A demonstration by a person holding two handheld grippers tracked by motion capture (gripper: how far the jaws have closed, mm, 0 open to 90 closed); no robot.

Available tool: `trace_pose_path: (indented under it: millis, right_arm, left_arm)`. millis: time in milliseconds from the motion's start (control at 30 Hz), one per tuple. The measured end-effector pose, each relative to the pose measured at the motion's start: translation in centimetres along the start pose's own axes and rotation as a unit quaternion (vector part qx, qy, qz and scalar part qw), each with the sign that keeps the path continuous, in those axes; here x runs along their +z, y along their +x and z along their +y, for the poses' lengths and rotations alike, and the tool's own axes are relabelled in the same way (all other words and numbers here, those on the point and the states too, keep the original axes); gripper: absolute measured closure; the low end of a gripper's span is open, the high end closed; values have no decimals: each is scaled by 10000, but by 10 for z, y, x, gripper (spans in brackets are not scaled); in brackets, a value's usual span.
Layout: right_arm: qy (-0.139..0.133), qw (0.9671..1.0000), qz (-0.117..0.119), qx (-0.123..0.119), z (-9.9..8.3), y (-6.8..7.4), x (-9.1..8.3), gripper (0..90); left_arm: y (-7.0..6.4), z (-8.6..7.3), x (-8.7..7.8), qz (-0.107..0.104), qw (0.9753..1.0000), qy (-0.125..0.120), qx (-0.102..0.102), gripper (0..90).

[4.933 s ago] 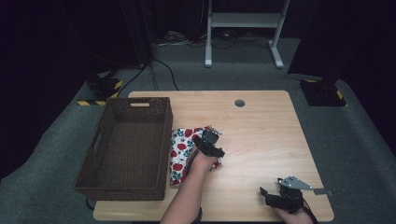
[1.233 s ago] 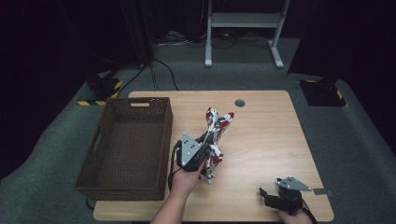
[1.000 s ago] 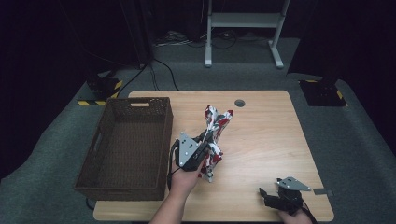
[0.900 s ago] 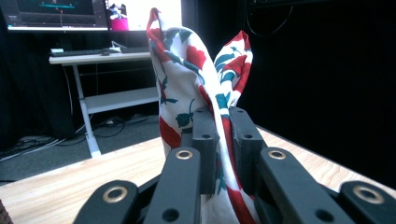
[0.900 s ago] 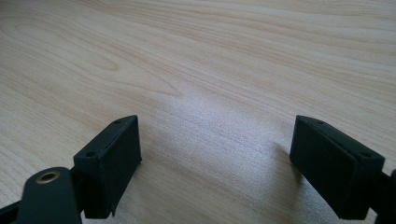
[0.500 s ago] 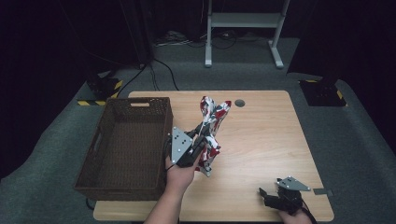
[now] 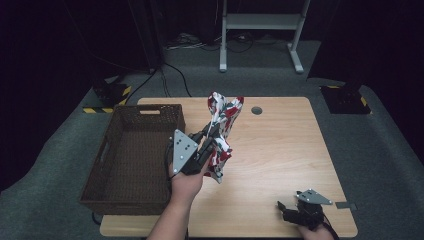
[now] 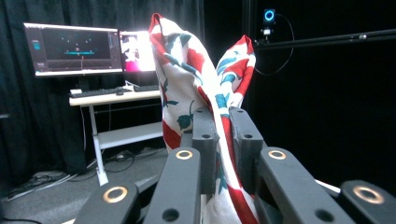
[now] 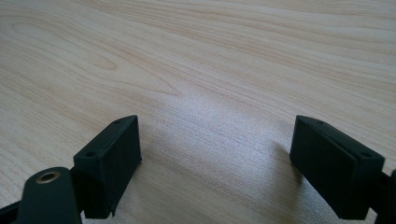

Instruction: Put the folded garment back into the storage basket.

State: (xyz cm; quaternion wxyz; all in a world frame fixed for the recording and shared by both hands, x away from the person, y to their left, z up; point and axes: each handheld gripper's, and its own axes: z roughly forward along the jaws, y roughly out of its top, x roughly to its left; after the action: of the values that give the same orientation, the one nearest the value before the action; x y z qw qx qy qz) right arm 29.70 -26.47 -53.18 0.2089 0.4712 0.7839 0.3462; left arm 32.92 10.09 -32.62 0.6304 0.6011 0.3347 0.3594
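Floral cloth lifted, basket beside it

Your left gripper (image 7: 212, 136) has its fingers clamped on the floral cloth (image 7: 223, 112), held in the air above the worktop (image 7: 280, 145), just right of the wicker basket (image 7: 132, 155). It looks light and limp; grip bunched folds. Your right gripper (image 9: 215, 163) rests with fingers spread wide.

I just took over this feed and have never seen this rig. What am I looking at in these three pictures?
A person holds a hand-held two-jaw gripper in each hand; there is no robot arm. The high view looks down on a wooden table with a brown wicker basket at its left. The left gripper is shut on a red, white and teal flowered cloth, lifted off the table beside the basket. The left gripper view looks along its jaws at that cloth. The right gripper rests near the table's front edge; its own view shows the jaws open over bare wood.
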Motion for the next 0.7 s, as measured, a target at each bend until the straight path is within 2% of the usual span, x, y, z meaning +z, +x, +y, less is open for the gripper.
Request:
trace_pose_path:
  millis: [367, 700]
  right_arm:
    - [1, 10000, 4, 4, 0, 0, 0, 162]
    - [10, 10000, 26, 9, 0, -1, 0, 157]
  left_arm:
    - [3, 20, -7, 5, 9997, -240, 22, 825]
    - [8, 23, -9, 22, 9997, -254, -3, 825]
